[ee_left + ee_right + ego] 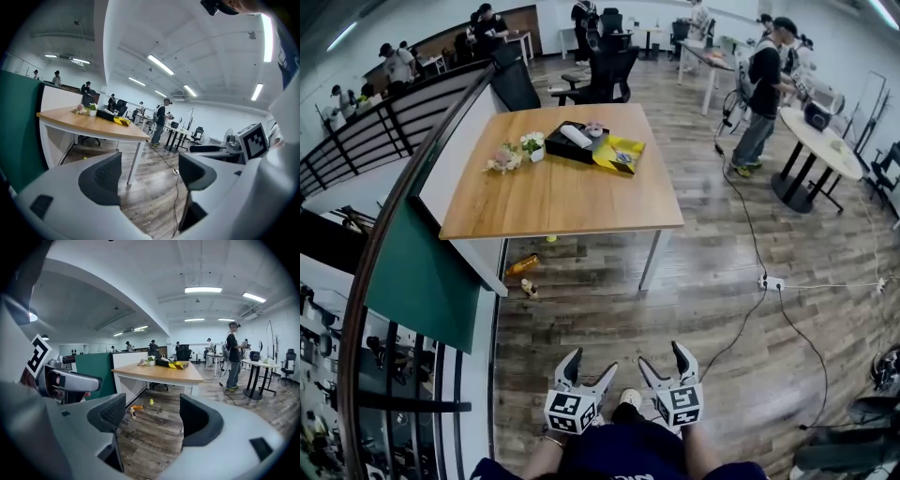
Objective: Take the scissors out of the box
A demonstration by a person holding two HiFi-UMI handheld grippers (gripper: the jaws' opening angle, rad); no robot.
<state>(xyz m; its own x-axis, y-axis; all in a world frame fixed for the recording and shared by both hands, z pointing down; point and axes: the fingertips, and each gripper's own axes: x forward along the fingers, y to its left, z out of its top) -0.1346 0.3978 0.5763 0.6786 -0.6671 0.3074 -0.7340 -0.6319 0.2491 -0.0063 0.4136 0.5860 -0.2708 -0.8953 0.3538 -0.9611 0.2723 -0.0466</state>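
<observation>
A black box (569, 144) lies on the far half of the wooden table (553, 202), with a white roll and a small pinkish thing in it; a yellow packet (621, 154) leans on its right side. I cannot make out the scissors at this distance. Both grippers are held low near my body, well short of the table. The left gripper (591, 367) is open with nothing between its jaws, and so is the right gripper (662, 361). In the left gripper view the gripper (150, 173) faces the table (93, 125) and box (105, 115). The right gripper (152, 416) also faces the box (164, 363).
A flower bunch (503, 160) and a small potted plant (532, 145) sit left of the box. An orange bottle (522, 265) and a small toy (529, 288) lie on the floor under the table's near edge. A green partition (422, 272) stands left; a cable with power strip (772, 281) and a standing person (759, 94) are on the right.
</observation>
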